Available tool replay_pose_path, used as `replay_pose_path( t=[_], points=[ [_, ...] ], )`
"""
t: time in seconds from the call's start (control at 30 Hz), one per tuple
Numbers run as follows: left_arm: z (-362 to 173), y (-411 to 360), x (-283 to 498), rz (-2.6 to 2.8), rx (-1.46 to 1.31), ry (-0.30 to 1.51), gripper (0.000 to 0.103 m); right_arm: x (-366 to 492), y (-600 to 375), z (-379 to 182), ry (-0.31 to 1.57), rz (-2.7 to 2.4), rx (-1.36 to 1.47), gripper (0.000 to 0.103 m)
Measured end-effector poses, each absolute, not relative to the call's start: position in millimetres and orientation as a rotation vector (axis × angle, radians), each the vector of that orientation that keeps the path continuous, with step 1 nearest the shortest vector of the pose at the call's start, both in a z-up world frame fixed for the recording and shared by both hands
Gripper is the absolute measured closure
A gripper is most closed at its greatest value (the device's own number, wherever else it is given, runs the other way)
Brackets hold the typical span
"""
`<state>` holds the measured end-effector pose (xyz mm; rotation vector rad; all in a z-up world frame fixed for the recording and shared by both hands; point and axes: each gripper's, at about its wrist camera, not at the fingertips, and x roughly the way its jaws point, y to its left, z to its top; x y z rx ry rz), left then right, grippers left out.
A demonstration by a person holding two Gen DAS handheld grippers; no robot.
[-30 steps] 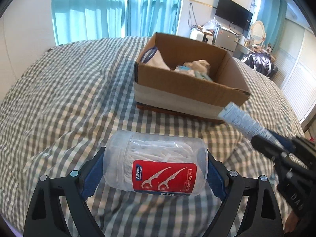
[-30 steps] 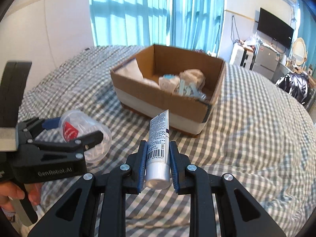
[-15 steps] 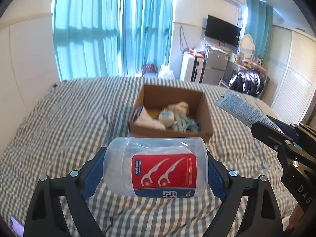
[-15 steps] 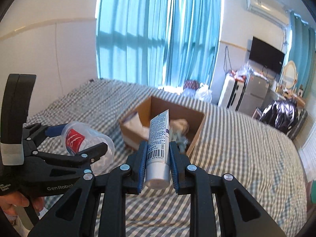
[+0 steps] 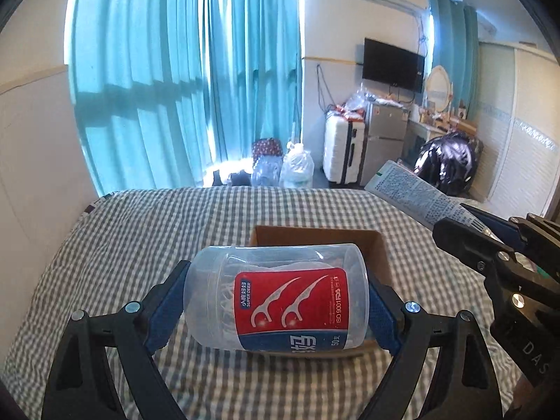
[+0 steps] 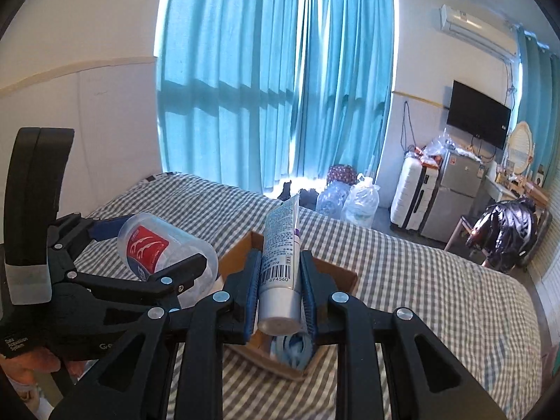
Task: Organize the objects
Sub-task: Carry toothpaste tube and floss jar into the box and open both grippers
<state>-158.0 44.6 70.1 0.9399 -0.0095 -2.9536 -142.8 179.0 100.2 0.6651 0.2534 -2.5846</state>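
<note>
From the left wrist view, the left gripper [image 5: 276, 301] is clamped across the ends of a clear floss-pick jar [image 5: 276, 297], held on its side with the red label facing up. The cardboard box [image 5: 316, 236] sits on the checked bedspread [image 5: 140, 238] right behind and below the jar, mostly hidden by it. At the right edge the white tube [image 5: 416, 197] pokes out of the other tool.

From the right wrist view, the right gripper [image 6: 280, 280] pinches the tube [image 6: 281, 255] near its cap end, crimped tail pointing up and away. The box [image 6: 344, 274] lies underneath, with something blue and white showing inside just below the cap. The left gripper [image 6: 154, 255] with its jar [image 6: 154, 248] hangs close to the left, over the box's near-left rim.

To my eye both loads are about ready to go in. I'd lower one at a time, keep the two tools from knocking together, and only let go once each piece is low inside the walls.
</note>
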Motion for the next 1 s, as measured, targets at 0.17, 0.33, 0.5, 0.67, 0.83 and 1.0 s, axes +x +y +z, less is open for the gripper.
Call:
replay_pose_path(
  t=[0.17,0.33,0.5,0.67,0.83,1.0],
  points=[
    [35,48,-213,-2.934,1.013,-0.054,0.012,-202,173,67,0.239,-2.566,0.753,0.082],
    [-13,48,-249,-2.918,1.107,-0.005,0.012,-248,172,23,0.232,-2.556,0.846,0.082],
    [-46,54,-269,-2.923,1.179,-0.021,0.012,-279,184,-14,0.124,-2.529,0.946,0.082],
    [-62,59,-275,-2.91,1.213,-0.03,0.011,-289,190,-29,0.072,-2.511,0.968,0.08],
    [-56,57,-269,-2.911,1.174,0.008,0.006,-277,195,-16,0.101,-2.575,0.902,0.058],
    [-8,50,-249,-2.945,1.048,0.117,0.0,-248,213,30,0.033,-2.631,0.804,0.04]
  ],
)
